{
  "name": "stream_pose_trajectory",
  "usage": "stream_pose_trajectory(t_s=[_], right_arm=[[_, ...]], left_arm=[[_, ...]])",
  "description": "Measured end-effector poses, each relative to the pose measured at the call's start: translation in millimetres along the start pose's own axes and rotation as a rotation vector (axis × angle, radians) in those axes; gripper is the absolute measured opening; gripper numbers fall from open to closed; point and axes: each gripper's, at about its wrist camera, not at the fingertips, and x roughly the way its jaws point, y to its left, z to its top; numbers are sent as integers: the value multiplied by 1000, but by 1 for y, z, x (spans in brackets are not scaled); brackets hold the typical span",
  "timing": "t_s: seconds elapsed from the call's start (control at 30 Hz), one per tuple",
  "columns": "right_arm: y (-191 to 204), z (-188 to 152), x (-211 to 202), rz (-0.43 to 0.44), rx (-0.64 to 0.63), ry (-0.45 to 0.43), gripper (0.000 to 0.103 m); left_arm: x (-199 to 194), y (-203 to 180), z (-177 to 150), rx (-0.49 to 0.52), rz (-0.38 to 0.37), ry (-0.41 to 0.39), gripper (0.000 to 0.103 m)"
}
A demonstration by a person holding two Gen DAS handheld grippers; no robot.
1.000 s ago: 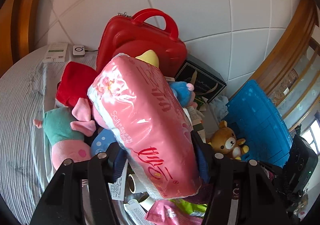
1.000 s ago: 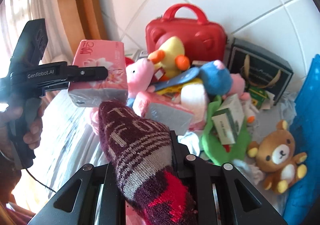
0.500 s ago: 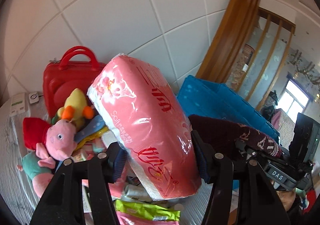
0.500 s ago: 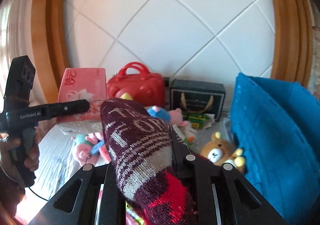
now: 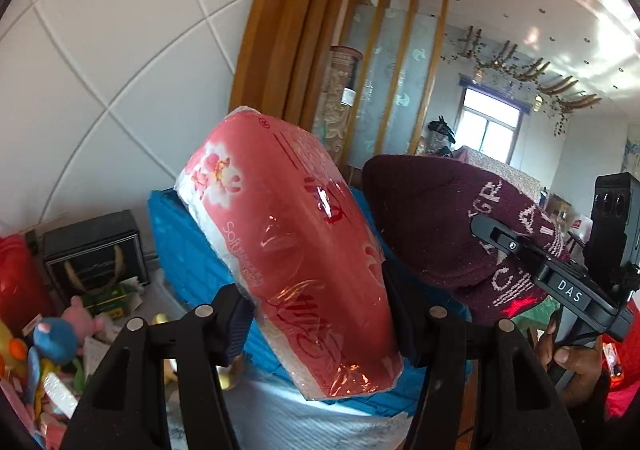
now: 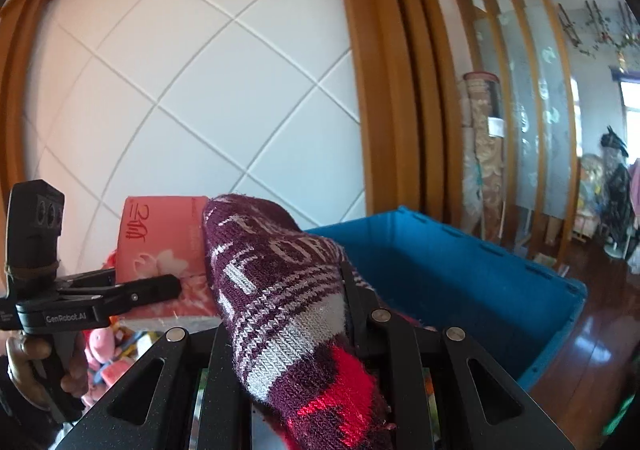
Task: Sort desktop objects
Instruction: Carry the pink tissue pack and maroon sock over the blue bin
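Jaws: left gripper clamps pink tissue pack, right gripper pinches maroon knit sock | Step: both carried above blue crate | Next: likely lower, release inside

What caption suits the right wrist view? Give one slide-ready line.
Right gripper clamps a maroon knit sock before the blue crate; left gripper carries pink tissues.

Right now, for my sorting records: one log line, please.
left claw: holds pink tissue pack | right claw: holds maroon sock | blue bin: ahead
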Motion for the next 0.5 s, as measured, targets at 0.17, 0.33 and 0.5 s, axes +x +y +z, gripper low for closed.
stream_pose_trajectory(t_s=[0.17,0.33,0.5], right_arm=[[-73,11,14,-57,62,23,20],[-126,12,34,-83,102,54,21],[-169,18,68,-106,162,102,36]], left_arm=[[65,-37,24,28,-47,36,58],[121,-62,37,52,-40,104,60],[158,-82,54,112,95,119,63]])
